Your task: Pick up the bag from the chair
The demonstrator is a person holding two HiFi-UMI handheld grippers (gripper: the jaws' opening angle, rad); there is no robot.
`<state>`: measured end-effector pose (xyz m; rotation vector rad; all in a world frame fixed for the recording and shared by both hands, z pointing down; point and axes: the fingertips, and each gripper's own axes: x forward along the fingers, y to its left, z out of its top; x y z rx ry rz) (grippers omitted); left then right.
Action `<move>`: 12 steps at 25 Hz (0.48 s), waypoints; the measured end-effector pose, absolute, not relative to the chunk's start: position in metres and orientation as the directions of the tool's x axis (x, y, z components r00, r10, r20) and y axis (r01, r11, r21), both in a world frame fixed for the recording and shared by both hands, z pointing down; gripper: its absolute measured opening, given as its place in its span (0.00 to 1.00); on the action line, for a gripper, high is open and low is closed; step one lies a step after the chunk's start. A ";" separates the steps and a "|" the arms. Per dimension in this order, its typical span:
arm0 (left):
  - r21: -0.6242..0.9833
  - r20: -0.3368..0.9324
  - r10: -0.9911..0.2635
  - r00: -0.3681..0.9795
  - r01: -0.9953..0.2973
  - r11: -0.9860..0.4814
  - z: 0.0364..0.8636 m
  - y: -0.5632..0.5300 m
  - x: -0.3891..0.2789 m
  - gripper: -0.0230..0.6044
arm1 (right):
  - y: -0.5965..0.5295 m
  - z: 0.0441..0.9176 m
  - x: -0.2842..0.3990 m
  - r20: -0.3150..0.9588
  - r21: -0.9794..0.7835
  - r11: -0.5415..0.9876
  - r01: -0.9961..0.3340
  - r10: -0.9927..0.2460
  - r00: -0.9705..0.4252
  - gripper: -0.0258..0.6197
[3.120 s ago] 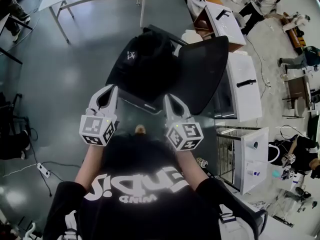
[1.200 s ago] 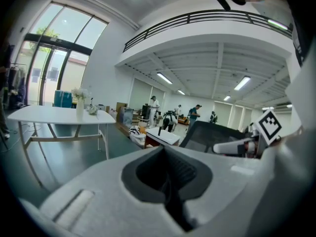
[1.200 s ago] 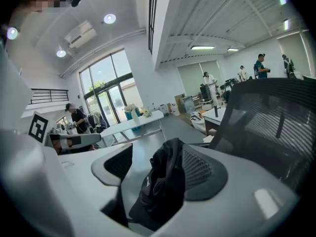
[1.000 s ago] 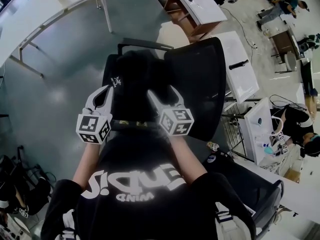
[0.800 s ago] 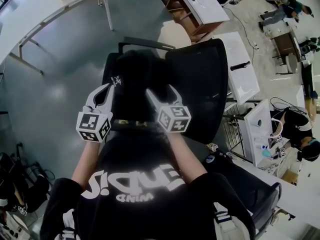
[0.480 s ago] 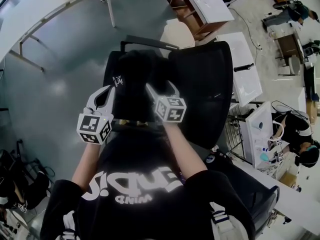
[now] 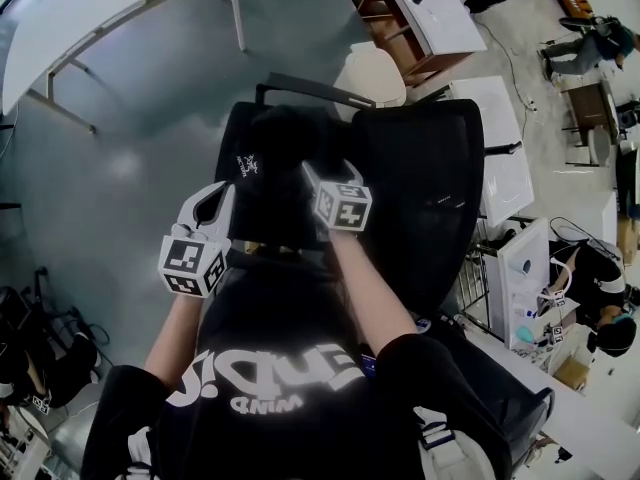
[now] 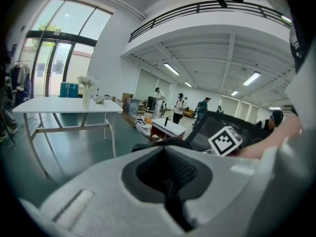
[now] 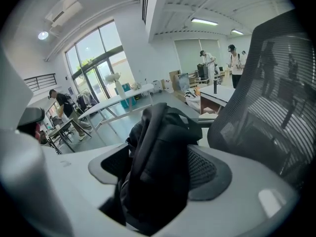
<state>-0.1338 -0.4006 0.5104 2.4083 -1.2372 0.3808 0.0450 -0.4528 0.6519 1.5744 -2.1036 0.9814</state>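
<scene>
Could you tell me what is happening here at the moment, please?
A person stands over a black office chair with a gripper in each hand. The right gripper is clamped on the upper part of the black bag, which sits on the chair's seat; its own view shows bag fabric filling the space between its jaws. The left gripper is shut and empty, held just left of the bag. The bag does not look lifted yet.
</scene>
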 end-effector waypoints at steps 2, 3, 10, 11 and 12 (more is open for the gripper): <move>0.228 0.420 -0.707 0.569 -0.820 -0.524 0.512 -0.401 -0.136 0.04 | -0.458 0.658 0.045 0.638 -0.324 0.142 -0.936 -0.697 -0.326 0.58; 0.226 0.423 -0.706 0.568 -0.821 -0.525 0.513 -0.401 -0.136 0.04 | -0.460 0.661 0.045 0.644 -0.322 0.140 -0.936 -0.693 -0.325 0.57; 0.229 0.438 -0.694 0.572 -0.817 -0.529 0.519 -0.401 -0.140 0.04 | -0.470 0.678 0.038 0.671 -0.309 0.158 -0.938 -0.663 -0.333 0.56; 0.229 0.439 -0.693 0.572 -0.817 -0.529 0.520 -0.401 -0.140 0.04 | -0.471 0.679 0.036 0.673 -0.309 0.162 -0.937 -0.659 -0.336 0.56; 0.229 0.440 -0.693 0.571 -0.817 -0.529 0.520 -0.402 -0.141 0.04 | -0.472 0.680 0.034 0.676 -0.307 0.166 -0.937 -0.655 -0.338 0.55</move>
